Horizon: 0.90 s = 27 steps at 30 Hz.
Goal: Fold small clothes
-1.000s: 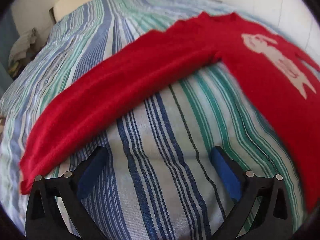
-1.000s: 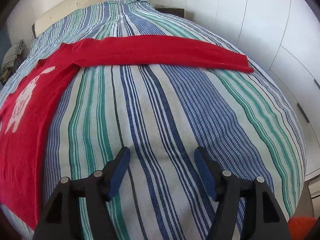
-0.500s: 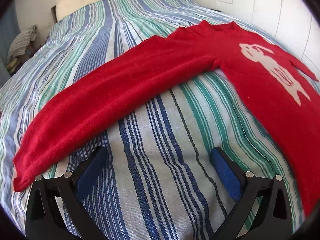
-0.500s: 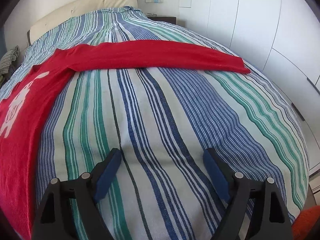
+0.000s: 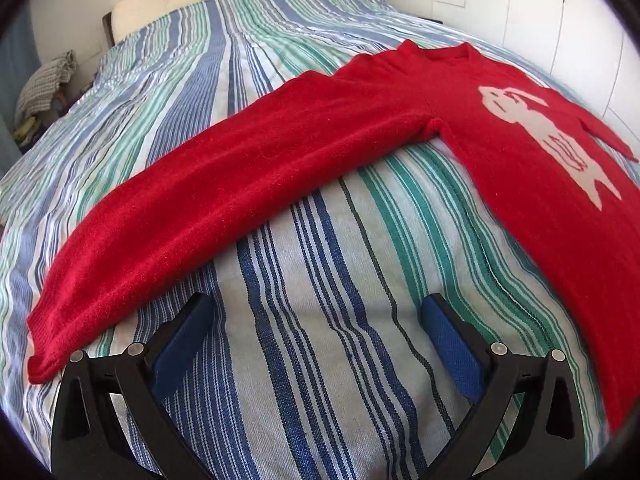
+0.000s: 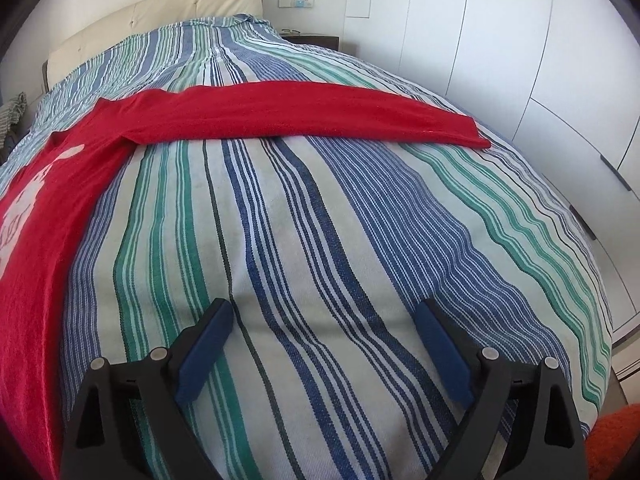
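Observation:
A red sweater [image 5: 500, 128] with a pale animal print lies flat, front up, on the striped bedspread [image 5: 320, 280]. Its one sleeve [image 5: 224, 200] stretches toward the lower left in the left wrist view, with the cuff [image 5: 40, 356] just left of my left gripper [image 5: 316, 308]. That gripper is open over bare bedspread, nothing between its blue pads. In the right wrist view the other sleeve [image 6: 320, 112] runs across the bed to the right, and the body [image 6: 44, 216] lies at the left. My right gripper [image 6: 324, 312] hovers over bare stripes well short of that sleeve, jaws opening and empty.
A cream headboard [image 6: 160, 12] stands at the far end of the bed. White wardrobe doors [image 6: 520, 40] run along the right side, close to the bed's edge. A grey knitted cloth [image 5: 48, 80] lies beside the bed at far left. Something orange [image 6: 616, 440] shows at the lower right corner.
The right gripper's jaws have spread wider apart, and its view has tipped up to show more of the headboard and wardrobe. The left gripper stays open; its view has shifted a little.

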Motion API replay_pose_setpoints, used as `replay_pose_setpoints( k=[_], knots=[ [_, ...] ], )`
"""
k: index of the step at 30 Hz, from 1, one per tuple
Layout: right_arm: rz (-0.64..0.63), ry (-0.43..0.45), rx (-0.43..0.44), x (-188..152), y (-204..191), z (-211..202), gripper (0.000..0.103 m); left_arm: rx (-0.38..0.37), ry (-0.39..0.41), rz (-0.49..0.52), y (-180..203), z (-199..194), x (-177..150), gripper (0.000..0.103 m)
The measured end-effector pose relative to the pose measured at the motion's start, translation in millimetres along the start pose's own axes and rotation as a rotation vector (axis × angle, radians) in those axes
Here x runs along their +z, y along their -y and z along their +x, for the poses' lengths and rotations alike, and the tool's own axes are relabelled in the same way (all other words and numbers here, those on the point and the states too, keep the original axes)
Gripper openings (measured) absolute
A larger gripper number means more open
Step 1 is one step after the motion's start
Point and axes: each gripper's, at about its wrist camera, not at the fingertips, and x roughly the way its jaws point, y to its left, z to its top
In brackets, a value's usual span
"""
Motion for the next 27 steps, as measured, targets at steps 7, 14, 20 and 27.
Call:
replay_pose_setpoints(
  k=[7,14,20,27],
  knots=[
    [0.01,0.02,0.025,-5,4,-3,0.093,0.0,0.0,0.0,0,0,0,0.103],
    [0.016,0.039,0.041,-8,7,-7,0.093,0.0,0.0,0.0,0,0,0,0.103],
    [0.025,0.048,0.074,-11,11,-10,0.095,0.0,0.0,0.0,0,0,0,0.103],
    [0.024,0.051,0.093,-13,12,-12,0.097,0.0,0.0,0.0,0,0,0,0.103]
  ],
)
